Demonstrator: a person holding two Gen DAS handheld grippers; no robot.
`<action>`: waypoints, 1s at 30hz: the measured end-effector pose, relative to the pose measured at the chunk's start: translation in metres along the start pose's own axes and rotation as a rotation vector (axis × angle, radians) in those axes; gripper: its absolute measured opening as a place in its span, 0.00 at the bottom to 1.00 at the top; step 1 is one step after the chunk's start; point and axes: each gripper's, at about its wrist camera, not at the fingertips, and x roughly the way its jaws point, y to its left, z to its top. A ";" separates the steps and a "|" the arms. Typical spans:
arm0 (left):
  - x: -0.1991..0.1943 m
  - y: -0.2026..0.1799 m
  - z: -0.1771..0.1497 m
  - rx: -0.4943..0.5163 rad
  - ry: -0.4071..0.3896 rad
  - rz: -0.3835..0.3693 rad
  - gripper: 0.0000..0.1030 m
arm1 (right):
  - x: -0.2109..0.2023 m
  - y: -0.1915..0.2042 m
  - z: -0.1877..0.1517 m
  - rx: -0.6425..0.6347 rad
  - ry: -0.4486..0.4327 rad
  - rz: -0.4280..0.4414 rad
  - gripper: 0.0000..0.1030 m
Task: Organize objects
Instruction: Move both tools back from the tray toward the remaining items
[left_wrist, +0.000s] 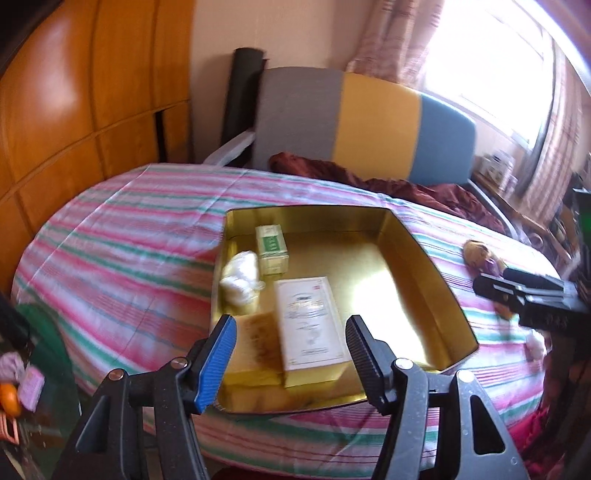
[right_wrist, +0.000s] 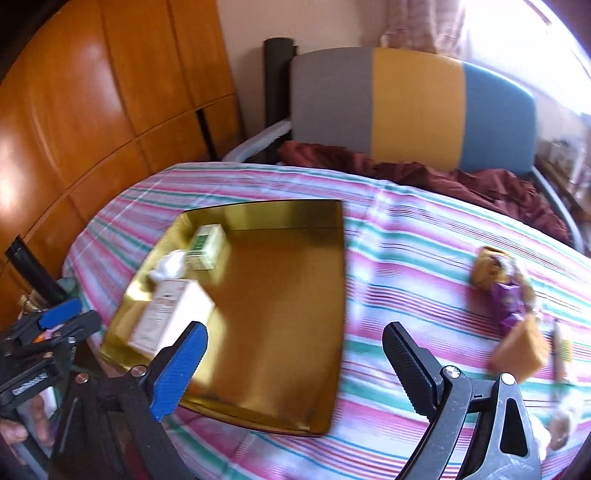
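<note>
a striped cloth (left_wrist: 122, 236) covers the table, and on it sits an open gold tin (left_wrist: 417, 266) holding a white box (left_wrist: 312, 325), a small green box (left_wrist: 271, 249) and a white wad (left_wrist: 240, 277). only the left wrist view shows a tan box (left_wrist: 255, 347) in the tin's near corner, behind the left gripper (left_wrist: 291, 354), which hangs spread and empty. only the right wrist view shows the purple wrapper (right_wrist: 511, 299) and orange block (right_wrist: 524, 350) lying well right of the tin, beyond the right gripper (right_wrist: 295, 354), spread wide and empty.
</note>
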 end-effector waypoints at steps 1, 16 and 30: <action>0.001 -0.006 0.001 0.018 0.000 -0.014 0.61 | -0.002 -0.010 0.000 0.007 -0.001 -0.019 0.94; 0.022 -0.092 0.005 0.146 0.144 -0.284 0.61 | -0.061 -0.231 0.013 0.304 -0.107 -0.440 1.00; 0.051 -0.185 0.017 0.228 0.238 -0.434 0.55 | -0.061 -0.334 -0.044 0.756 -0.089 -0.411 1.00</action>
